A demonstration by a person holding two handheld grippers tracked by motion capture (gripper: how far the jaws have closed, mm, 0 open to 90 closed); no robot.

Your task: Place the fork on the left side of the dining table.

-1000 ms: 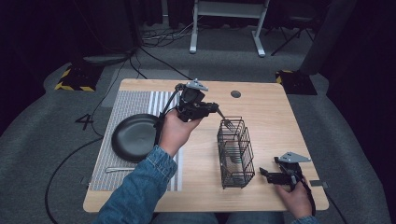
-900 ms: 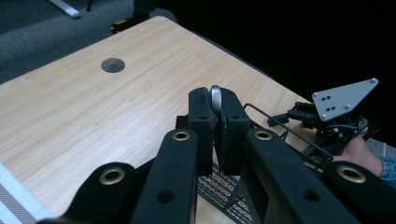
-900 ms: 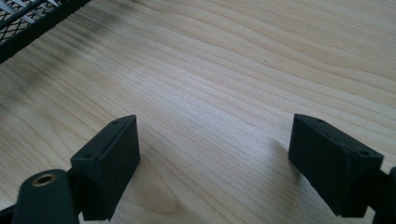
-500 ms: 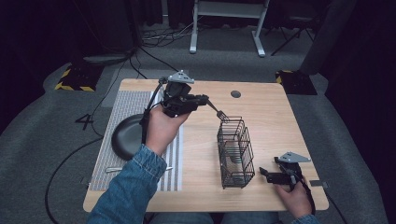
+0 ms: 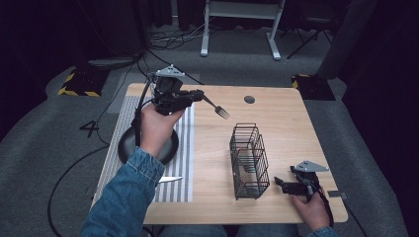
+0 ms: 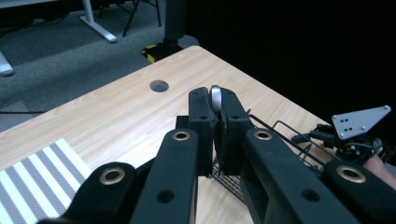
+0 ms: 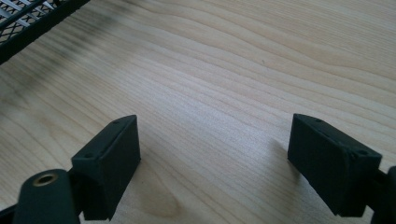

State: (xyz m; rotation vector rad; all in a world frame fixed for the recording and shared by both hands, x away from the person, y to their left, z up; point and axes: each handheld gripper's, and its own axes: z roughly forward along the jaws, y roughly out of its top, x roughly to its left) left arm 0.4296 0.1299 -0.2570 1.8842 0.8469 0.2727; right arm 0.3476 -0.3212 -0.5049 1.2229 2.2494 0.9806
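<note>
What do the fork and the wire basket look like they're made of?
Fork: apparently metal, silvery and shiny where its handle shows between the left gripper pads. Basket: thin black wire, likely coated or painted metal, with a matte look.

Wooden table (image 5: pixel 296 118); striped mat (image 5: pixel 184 148); wire basket (image 5: pixel 249 160)

In the left gripper view, the fork's (image 6: pixel 215 97) handle is almost wholly hidden between the shut jaws of the left gripper (image 6: pixel 214 105); just its rounded end peeks out at their tips. The wire basket (image 6: pixel 280 135), right of that gripper, is largely covered by it. Contents inside the basket are too small to identify. The plate (image 5: pixel 170 148) lies partly hidden under the forearm.
</note>
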